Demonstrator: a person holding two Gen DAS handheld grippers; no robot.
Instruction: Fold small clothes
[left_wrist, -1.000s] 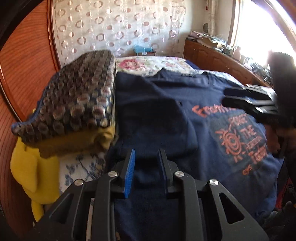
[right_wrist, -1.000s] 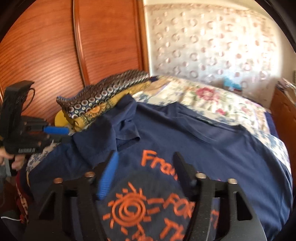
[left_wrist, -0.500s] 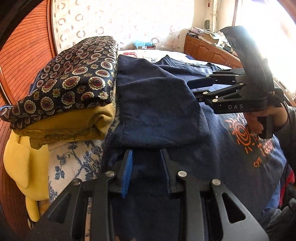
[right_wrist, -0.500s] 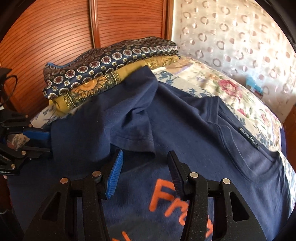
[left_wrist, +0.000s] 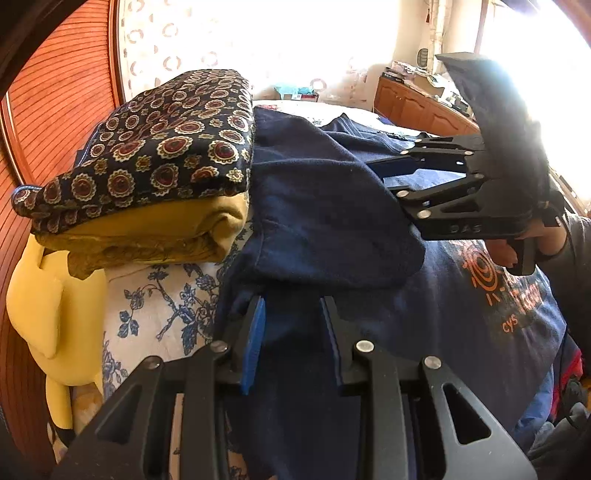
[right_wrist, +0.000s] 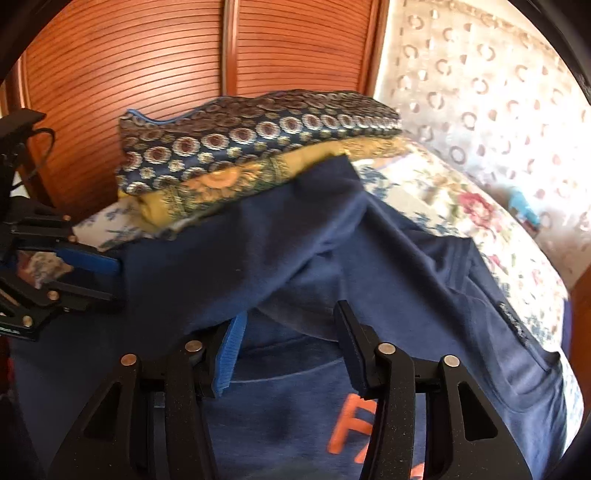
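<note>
the tee (left_wrist: 332, 206) lies front-up on the bed, navy with orange print, and its sleeve (right_wrist: 258, 258) is folded in over the chest. you can see the collar (right_wrist: 513, 317) toward the far side in the right wrist view.

your left claw (left_wrist: 291, 314) sits low over the tee's near part, just under the edge of the folded sleeve. its jaws stand apart with cloth showing between them, and nothing is pinched that you can see.

your right claw (right_wrist: 288, 325) points at the sleeve fold from the chest side. its jaws are spread wide, with the blue pad (right_wrist: 229, 354) tucked under the sleeve's edge; the cloth lies slack, so it isn't gripped. in the left wrist view the same claw (left_wrist: 384, 177) reaches in from the right, tips touching or just beside the sleeve; you cannot tell which.

mind the stack (left_wrist: 147, 184) just beside the tee: a dark patterned cloth (right_wrist: 258, 140) on top of a mustard one (right_wrist: 229, 184). the sleeve's upper edge touches it. a yellow cushion (left_wrist: 40, 302) hangs off the bed's edge below the stack, and the floral bedspread (left_wrist: 159, 317) shows between them. a slatted wooden door (right_wrist: 147, 74) stands behind the stack, a curtain (right_wrist: 480, 92) lies beyond the bed, and a wooden cabinet (left_wrist: 417, 107) stands by the bright window.
</note>
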